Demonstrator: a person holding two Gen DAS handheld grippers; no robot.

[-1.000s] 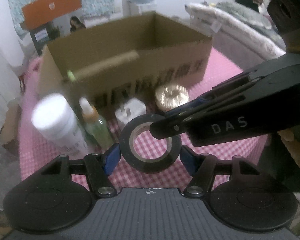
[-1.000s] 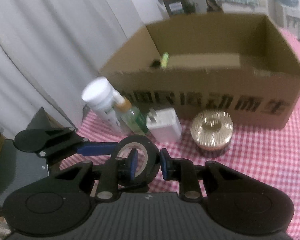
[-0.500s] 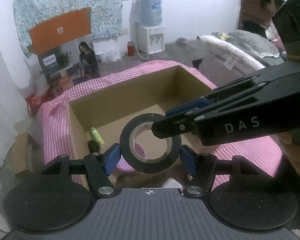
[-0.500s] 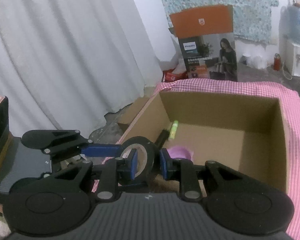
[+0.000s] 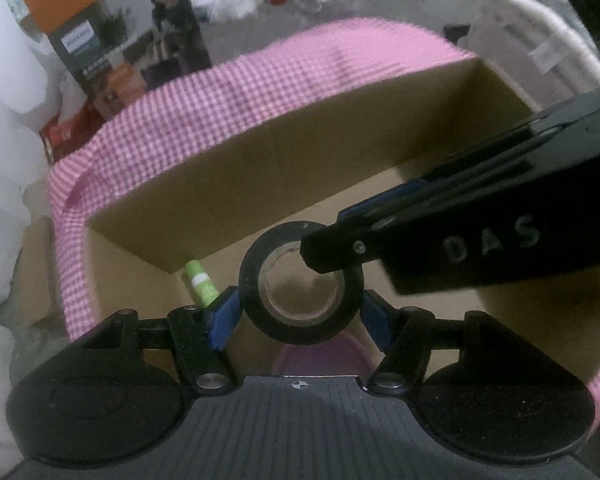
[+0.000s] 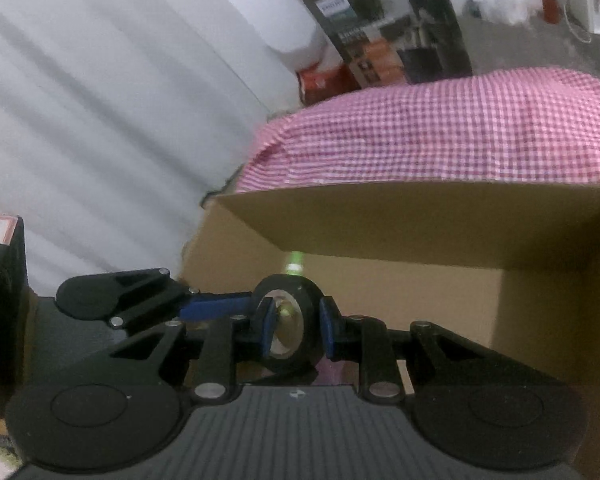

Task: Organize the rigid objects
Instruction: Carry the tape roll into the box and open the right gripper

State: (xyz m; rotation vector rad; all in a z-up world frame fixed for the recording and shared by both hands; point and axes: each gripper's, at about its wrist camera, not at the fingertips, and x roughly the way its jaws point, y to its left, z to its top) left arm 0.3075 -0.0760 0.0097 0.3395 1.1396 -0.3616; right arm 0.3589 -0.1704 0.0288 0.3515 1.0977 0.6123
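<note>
Tape roll point(image 5: 301, 304), black, held over open cardboard box point(image 5: 340, 152). Left tongs point(image 5: 301, 312) clamp its outer rim w/ blue pads either side; right tongs point(image 6: 295, 330) pinch its wall, one finger thru the core, other outside. Box sits on counter w/ pink checked cloth point(image 6: 440, 140). Inside box: green tube point(image 5: 199, 284) by left wall, purple item point(image 5: 320, 358) below roll, partly hidden

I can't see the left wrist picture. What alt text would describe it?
A black tape roll is clamped by the left hand-held gripper on its sides and the right hand-held gripper on its rim, above an open cardboard box holding a green tube.
</note>
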